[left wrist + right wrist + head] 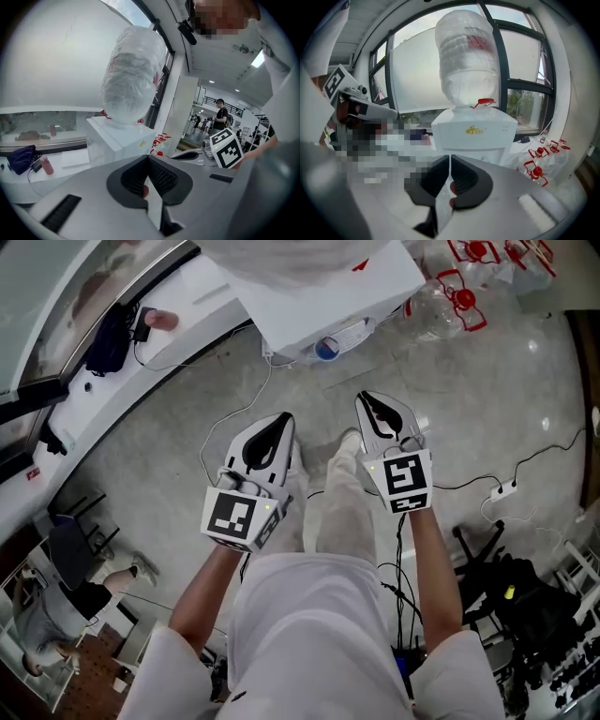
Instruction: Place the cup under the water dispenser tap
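The white water dispenser [319,287] stands ahead of me on the grey floor, a large plastic-wrapped bottle [466,61] upside down on top. A small clear and blue round object [326,349], perhaps the cup, shows at its front edge; I cannot tell more. My left gripper [281,418] and right gripper [367,397] hang side by side in the air short of the dispenser, both pointing at it. In the left gripper view the left gripper [147,157] is shut with nothing held. In the right gripper view the right gripper [450,157] is likewise shut and empty.
Several empty bottles with red handles [464,287] lie right of the dispenser. A white counter [56,418] curves along the left, with a dark bag [108,338] and a pink bottle [161,320] on it. A power strip [504,489] and cables cross the floor at right. Dark gear [525,615] sits lower right.
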Demonstrator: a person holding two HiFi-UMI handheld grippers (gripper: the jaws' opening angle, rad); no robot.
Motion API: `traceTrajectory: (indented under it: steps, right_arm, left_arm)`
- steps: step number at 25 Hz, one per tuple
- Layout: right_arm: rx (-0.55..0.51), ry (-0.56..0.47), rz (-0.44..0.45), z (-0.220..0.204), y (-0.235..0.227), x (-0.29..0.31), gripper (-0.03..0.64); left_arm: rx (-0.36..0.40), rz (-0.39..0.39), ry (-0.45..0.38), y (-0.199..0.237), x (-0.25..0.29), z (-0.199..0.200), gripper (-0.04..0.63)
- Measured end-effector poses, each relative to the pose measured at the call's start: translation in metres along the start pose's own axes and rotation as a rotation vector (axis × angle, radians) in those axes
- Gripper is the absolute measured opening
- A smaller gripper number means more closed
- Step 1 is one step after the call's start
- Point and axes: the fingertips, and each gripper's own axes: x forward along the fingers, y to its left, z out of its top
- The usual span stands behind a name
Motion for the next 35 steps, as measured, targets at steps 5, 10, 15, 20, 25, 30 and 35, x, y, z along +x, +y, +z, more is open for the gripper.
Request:
traceTrajectory:
  steps: [5,10,15,20,25,30,35]
  right_arm:
    - [-0.032,-0.056,-0.032,0.039,0.003,-0.034,0.011]
    - [-0.042,-0.108,-0.061,0.073,0.005,-0.068,0.011]
    - [-0.042,-0.136,-0.072,0.093,0.006,-0.094,0.011]
    - [-0.043,-0.172,-0.087,0.112,0.011,-0.121,0.011]
    - [-0.019,-0.194,-0.120,0.123,0.013,-0.144,0.011]
    - [-0.015,-0.233,-0.165,0.136,0.014,-0.171,0.011]
    - [-0.004,-0.277,-0.217,0.147,0.013,-0.199,0.011]
  left_arm:
    - [0.000,0.002,-0.031,-0.007,-0.016,0.022,0.007]
    - [0.010,0.001,-0.065,-0.016,-0.034,0.046,0.008]
    - [-0.007,0.001,-0.080,-0.023,-0.051,0.061,0.008]
    - [-0.008,-0.004,-0.118,-0.033,-0.069,0.077,0.006]
    - [0.006,-0.008,-0.145,-0.040,-0.087,0.096,0.006]
    - [0.044,-0.013,-0.161,-0.043,-0.097,0.108,0.006]
    - [0.050,-0.030,-0.193,-0.052,-0.111,0.121,0.006]
